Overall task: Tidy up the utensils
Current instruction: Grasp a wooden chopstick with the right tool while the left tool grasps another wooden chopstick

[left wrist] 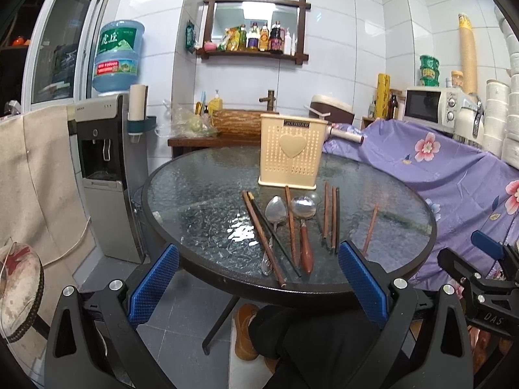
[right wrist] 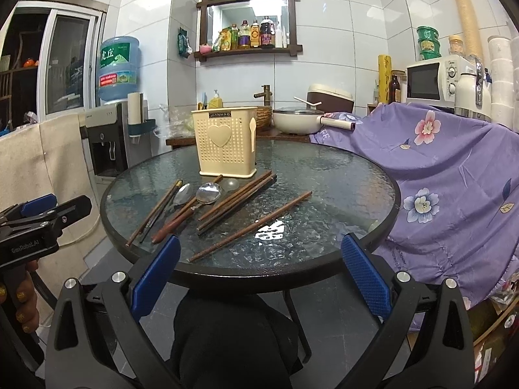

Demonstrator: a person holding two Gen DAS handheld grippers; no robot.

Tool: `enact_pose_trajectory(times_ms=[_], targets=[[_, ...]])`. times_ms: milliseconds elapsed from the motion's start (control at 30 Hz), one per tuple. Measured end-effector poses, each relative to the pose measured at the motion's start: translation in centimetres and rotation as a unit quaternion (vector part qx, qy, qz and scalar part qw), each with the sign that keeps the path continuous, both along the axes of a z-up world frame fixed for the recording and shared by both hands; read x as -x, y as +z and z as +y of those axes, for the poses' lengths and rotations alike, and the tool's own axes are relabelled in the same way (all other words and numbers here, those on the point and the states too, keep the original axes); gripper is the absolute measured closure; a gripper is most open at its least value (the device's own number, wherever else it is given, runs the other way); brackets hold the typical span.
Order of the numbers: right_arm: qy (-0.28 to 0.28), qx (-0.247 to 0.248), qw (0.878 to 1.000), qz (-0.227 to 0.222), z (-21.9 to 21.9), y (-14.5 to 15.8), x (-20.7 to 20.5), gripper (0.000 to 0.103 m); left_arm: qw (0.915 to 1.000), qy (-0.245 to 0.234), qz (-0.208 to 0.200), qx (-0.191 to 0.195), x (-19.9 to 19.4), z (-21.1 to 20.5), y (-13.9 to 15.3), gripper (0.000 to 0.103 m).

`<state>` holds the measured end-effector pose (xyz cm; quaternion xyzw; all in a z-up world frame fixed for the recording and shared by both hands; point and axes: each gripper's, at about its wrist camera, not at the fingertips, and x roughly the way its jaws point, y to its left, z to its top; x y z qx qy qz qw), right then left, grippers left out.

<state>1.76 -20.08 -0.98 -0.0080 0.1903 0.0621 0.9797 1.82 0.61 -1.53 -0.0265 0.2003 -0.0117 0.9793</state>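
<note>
A cream perforated utensil holder (left wrist: 291, 151) (right wrist: 224, 140) with a heart on its front stands upright at the far side of the round glass table (left wrist: 201, 201) (right wrist: 340, 178). In front of it lie several wooden chopsticks (left wrist: 262, 238) (right wrist: 236, 198), a steel spoon (left wrist: 275, 215) (right wrist: 182, 194) and a wooden-handled ladle spoon (left wrist: 303, 209) (right wrist: 207, 193). One chopstick (right wrist: 249, 227) (left wrist: 370, 227) lies apart to the right. My left gripper (left wrist: 258, 287) hovers open before the table's near edge. My right gripper (right wrist: 259, 278) is open too, holding nothing.
A water dispenser (left wrist: 100, 162) stands left of the table, a purple flowered cloth (right wrist: 454, 168) covers furniture at the right. Behind are a sink counter (right wrist: 269, 134) with a white pot, and a microwave (right wrist: 434, 79). A dark trouser leg (right wrist: 233, 340) and a shoe (left wrist: 245, 330) show below.
</note>
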Motion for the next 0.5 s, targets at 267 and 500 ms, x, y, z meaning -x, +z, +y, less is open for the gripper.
enact_pose_trajectory(times_ms=[267, 500], targets=[[0.008, -0.006, 0.998, 0.061, -0.9, -0.5, -5.4, 0.006, 0.9978, 0.006, 0.065, -0.006, -5.1, 1.6, -1.2, 0.006], [0.009, 0.001, 0.992, 0.124, -1.7, -0.5, -12.3, 0.026, 0.9923, 0.004, 0.123, -0.012, -12.2, 3.8, -0.8, 0.016]])
